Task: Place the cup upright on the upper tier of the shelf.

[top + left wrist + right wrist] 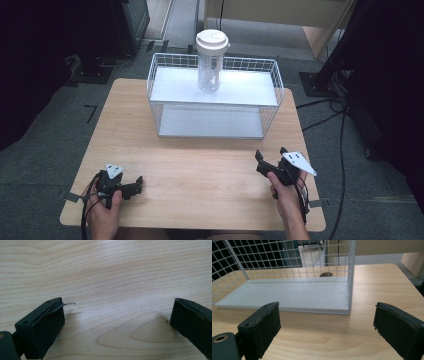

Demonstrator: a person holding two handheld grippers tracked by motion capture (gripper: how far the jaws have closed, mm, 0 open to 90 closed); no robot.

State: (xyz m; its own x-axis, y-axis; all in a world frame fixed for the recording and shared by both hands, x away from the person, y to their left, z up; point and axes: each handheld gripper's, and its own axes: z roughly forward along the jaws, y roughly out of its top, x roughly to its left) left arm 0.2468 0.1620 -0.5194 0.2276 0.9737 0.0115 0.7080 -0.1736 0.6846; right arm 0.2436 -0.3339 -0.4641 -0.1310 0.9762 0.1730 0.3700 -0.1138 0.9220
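We list: left gripper (136,186) at 7 o'clock, right gripper (270,158) at 5, both with jaws spread, empty, near the pale wooden table's (200,170) front edge; open board between. White wire two-tier rack (215,100) at 12 carries a clear lidded plastic jar (211,61).

Tabletop (200,160): carries a wire rack (272,107) at its far middle, with the near half bare. Wire rack: two shelves, one above the other; open toward the person's side. Upper shelf (240,90): a lidded jar (211,62) stands upright on it, slightly left of centre and toward the back. Lower shelf (287,293): lies flat at tabletop level inside the rack. Left gripper (135,186): near left corner of the tabletop, well apart from the rack. Right gripper (270,157): near right side of the tabletop, in front of the rack's right end, nearer to it than the left gripper.
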